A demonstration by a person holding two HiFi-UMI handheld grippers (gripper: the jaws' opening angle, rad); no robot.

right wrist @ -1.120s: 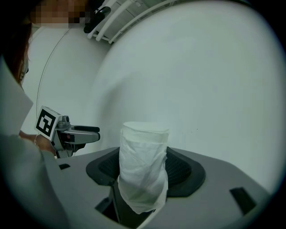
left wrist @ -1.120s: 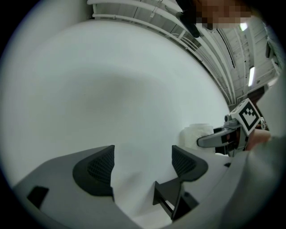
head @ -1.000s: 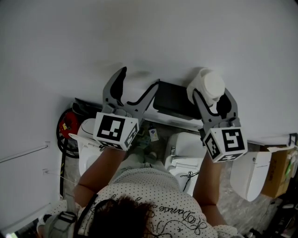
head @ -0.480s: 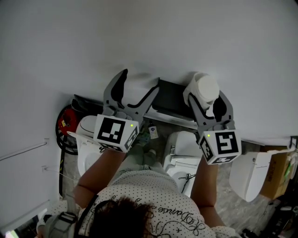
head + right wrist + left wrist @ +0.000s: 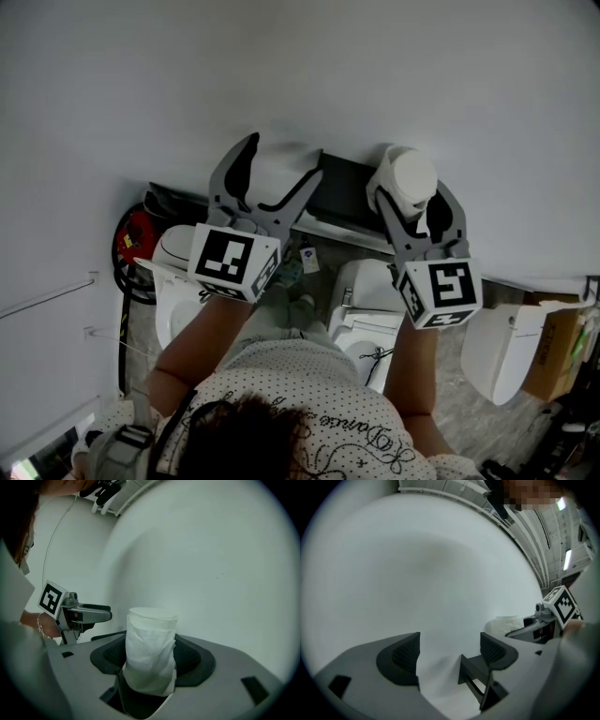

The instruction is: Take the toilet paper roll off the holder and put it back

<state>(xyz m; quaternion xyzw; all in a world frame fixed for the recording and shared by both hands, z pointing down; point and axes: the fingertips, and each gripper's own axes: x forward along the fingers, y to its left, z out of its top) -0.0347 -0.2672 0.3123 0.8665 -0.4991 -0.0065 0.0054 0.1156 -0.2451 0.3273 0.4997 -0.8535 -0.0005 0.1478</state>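
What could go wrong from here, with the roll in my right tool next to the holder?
1. The right tool grips the toilet paper roll by its soft sides, with a loose outer sheet hanging; it may slip or unwind.
2. The black holder sits close against the wall; the roll could jam on the way in.
3. The left tool hangs open and empty beside the holder and might knock it.

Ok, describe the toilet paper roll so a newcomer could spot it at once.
On the white wall, find the black holder. Just right of it, the right gripper clamps a white cylinder, the toilet paper roll; the left gripper beside it holds nothing.
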